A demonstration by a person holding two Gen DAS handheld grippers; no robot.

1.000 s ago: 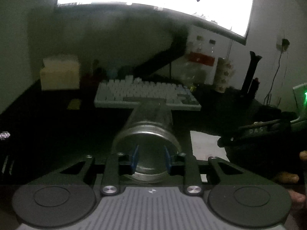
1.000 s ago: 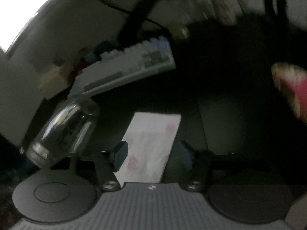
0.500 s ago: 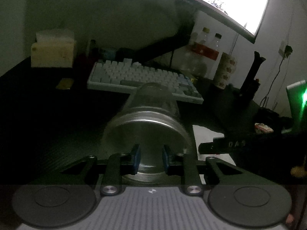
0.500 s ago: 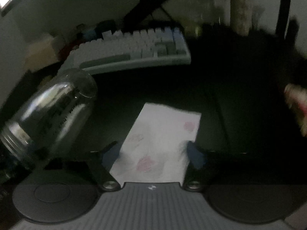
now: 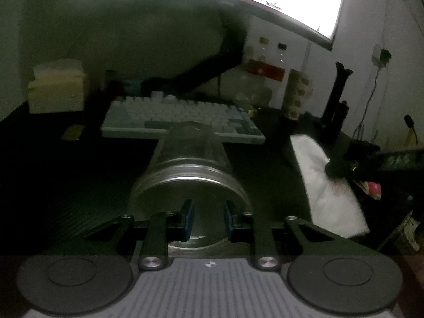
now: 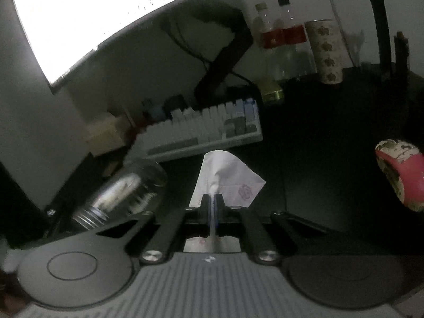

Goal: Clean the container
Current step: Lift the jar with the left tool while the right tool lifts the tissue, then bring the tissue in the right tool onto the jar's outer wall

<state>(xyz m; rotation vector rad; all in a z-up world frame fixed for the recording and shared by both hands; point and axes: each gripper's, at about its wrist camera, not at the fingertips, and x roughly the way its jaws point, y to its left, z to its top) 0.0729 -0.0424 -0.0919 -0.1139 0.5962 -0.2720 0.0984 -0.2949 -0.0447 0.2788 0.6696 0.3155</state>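
Note:
A clear glass jar (image 5: 190, 164) is held off the dark desk, its threaded mouth facing the left wrist camera. My left gripper (image 5: 208, 220) is shut on the jar, its blue pads at the lower part of the mouth rim. In the right wrist view the same jar (image 6: 124, 193) hangs tilted at lower left. My right gripper (image 6: 212, 201) is shut on a white tissue (image 6: 225, 172) with pink prints, which bunches up between the pads. From the left wrist view the tissue (image 5: 326, 185) hangs to the right of the jar.
A grey keyboard (image 5: 180, 122) lies behind the jar under a bright monitor (image 5: 291, 0). Bottles (image 6: 278, 34) and a patterned cup (image 6: 327, 53) stand at the back right. A tissue box (image 5: 55, 90) sits far left. A pink-and-white object (image 6: 400, 172) lies at right.
My right gripper has closed on the tissue that lay flat on the desk and raised it. The jar stays in my left gripper, shifted slightly.

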